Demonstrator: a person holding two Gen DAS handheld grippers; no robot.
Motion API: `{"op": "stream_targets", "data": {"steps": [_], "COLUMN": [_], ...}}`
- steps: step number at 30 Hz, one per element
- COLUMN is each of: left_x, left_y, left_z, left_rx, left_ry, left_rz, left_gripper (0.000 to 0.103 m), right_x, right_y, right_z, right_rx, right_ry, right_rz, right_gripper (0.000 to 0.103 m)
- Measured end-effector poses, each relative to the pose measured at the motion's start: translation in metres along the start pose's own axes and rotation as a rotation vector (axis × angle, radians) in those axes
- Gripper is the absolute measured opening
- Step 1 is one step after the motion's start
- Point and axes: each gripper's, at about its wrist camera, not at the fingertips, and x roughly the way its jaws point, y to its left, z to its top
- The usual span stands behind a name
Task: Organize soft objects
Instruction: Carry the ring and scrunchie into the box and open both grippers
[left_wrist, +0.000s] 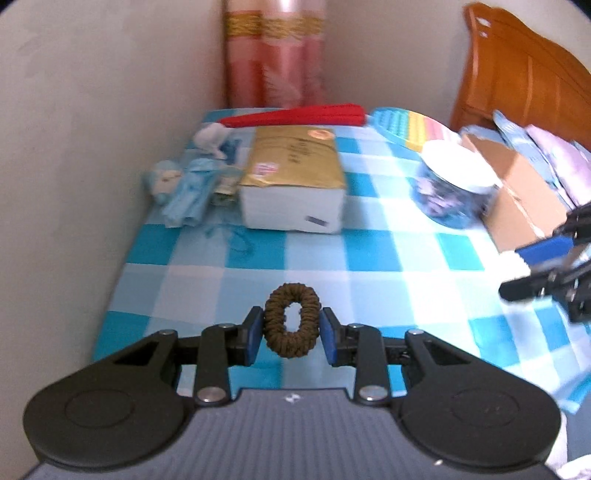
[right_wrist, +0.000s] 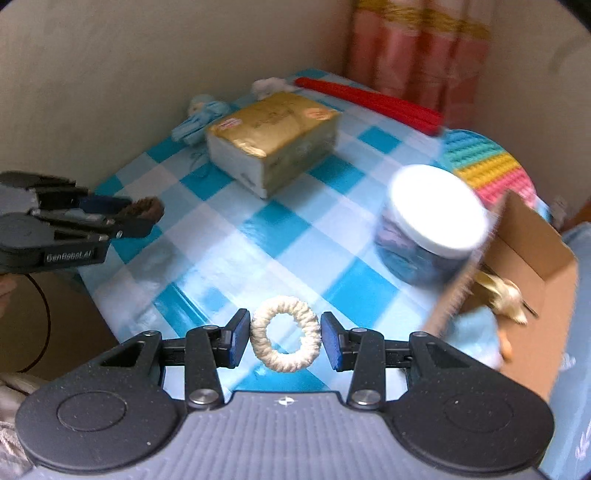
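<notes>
A brown hair scrunchie (left_wrist: 292, 322) is squeezed between the blue pads of my left gripper (left_wrist: 292, 334), held above the blue checked tablecloth (left_wrist: 258, 254). My right gripper (right_wrist: 284, 341) is shut on a cream scrunchie (right_wrist: 285, 339), also lifted over the cloth. In the right wrist view the left gripper (right_wrist: 140, 218) shows at the left edge with the brown scrunchie (right_wrist: 146, 208) at its tip. In the left wrist view the right gripper (left_wrist: 532, 269) enters from the right edge. An open cardboard box (right_wrist: 532, 266) stands at the right with soft things inside.
A gold-wrapped tissue pack (left_wrist: 295, 177) lies mid-table. A clear jar with a white lid (right_wrist: 432, 221) stands beside the box. A red folded item (left_wrist: 295, 115), a rainbow pop mat (right_wrist: 487, 166) and light blue soft toys (left_wrist: 184, 184) sit along the far side by the wall.
</notes>
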Motion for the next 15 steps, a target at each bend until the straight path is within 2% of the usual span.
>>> {"op": "stream_targets", "data": {"steps": [7,15], "left_x": [-0.002,0.001], "left_y": [-0.031,-0.062], "left_z": [0.003,0.016], "left_rx": [0.069,0.108], "left_ry": [0.024,0.029], "left_rz": [-0.060,-0.121], "left_gripper": [0.032,0.032], "right_x": [-0.040,-0.048], "right_y": [-0.049,-0.103], "right_z": [-0.023,-0.036], "right_rx": [0.118,0.193], "right_ry": [-0.087,-0.111], "right_rz": [-0.093,-0.216], "right_gripper": [0.047,0.047]}}
